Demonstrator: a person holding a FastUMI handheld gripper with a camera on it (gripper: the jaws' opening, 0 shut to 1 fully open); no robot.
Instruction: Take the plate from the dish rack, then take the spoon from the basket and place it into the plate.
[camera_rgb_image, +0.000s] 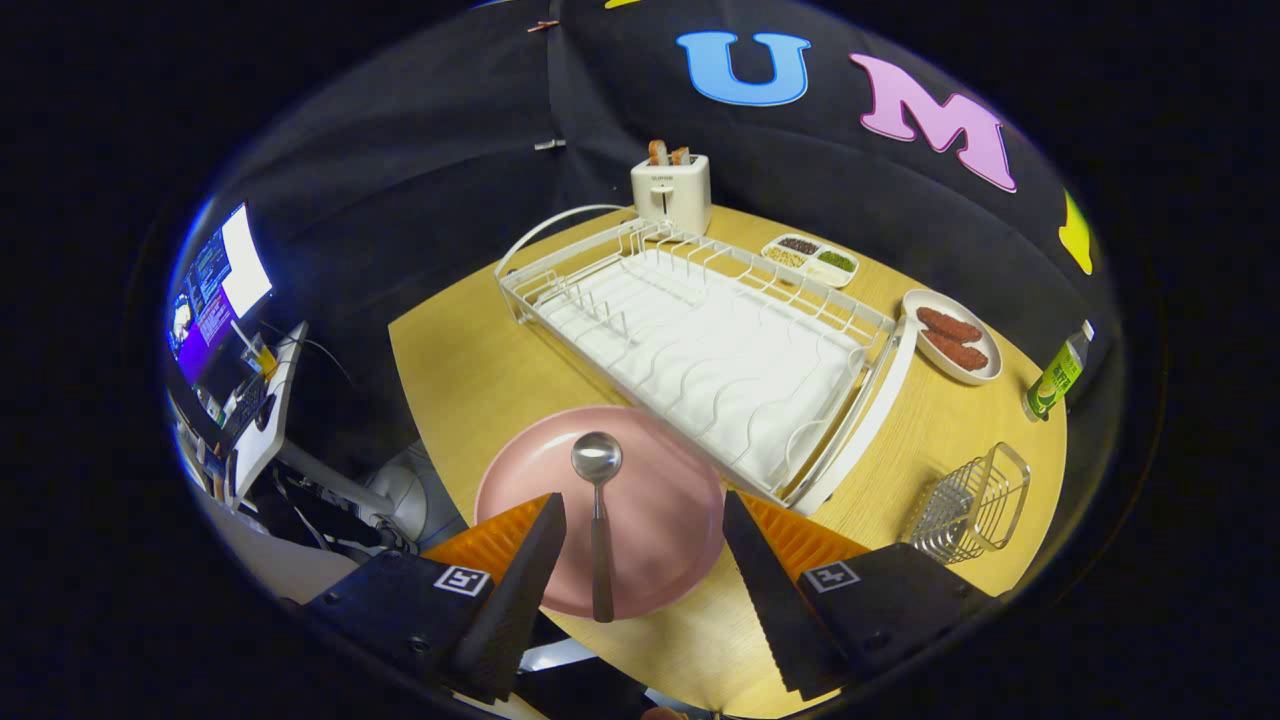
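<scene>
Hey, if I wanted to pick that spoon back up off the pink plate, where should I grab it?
Probably the spoon handle: it lies flat on the pink plate, end pointing toward the open gripper. Come from above, fingers either side of the narrow shaft, behind the bowl.

The hand-held gripper (640, 540) hangs above the surface with its two fingers (525, 570) spread wide apart, pressing on nothing. Both fingers point forward and slightly inward, tips level with each other, each carrying a small square marker on its base.
</scene>
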